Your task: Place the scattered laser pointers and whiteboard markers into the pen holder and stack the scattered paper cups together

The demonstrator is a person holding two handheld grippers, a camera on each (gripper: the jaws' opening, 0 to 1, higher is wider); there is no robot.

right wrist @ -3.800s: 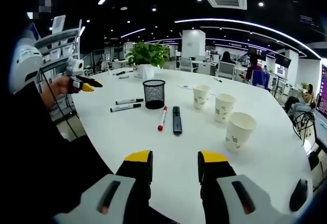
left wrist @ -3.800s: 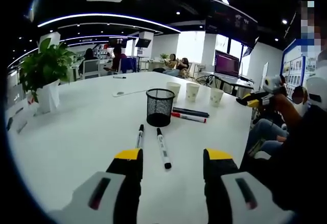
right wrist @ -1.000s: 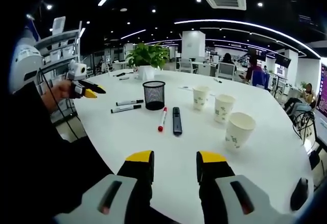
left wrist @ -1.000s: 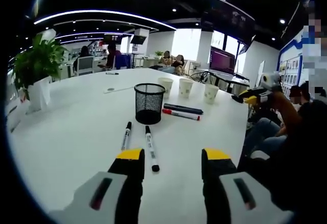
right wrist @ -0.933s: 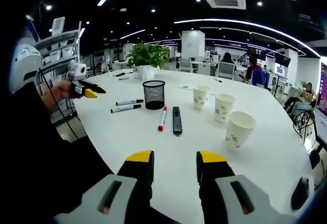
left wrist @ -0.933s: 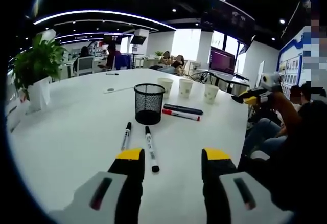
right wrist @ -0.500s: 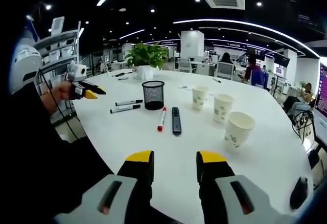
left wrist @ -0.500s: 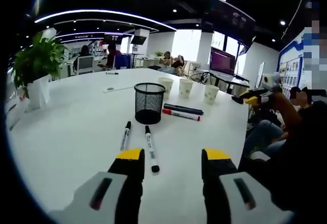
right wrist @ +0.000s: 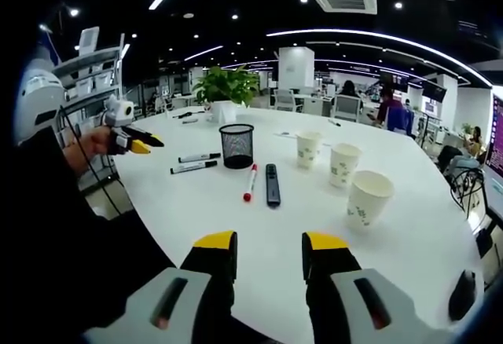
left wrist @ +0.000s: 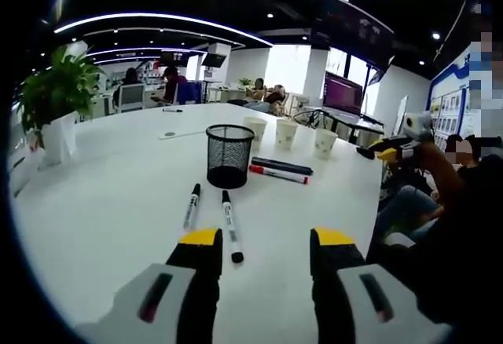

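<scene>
We are holding the left gripper [left wrist: 263, 242] and right gripper [right wrist: 269, 242] above the white table [right wrist: 409, 242], jaws spread, gripping nothing. Two black markers [left wrist: 226, 214] are lying before the mesh holder [left wrist: 229, 155]; three cups [right wrist: 338, 171] are standing apart beyond it.

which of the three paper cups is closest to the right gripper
The paper cup farthest right in the right gripper view, largest there; the other two cups sit farther back, toward the pen holder.
</scene>
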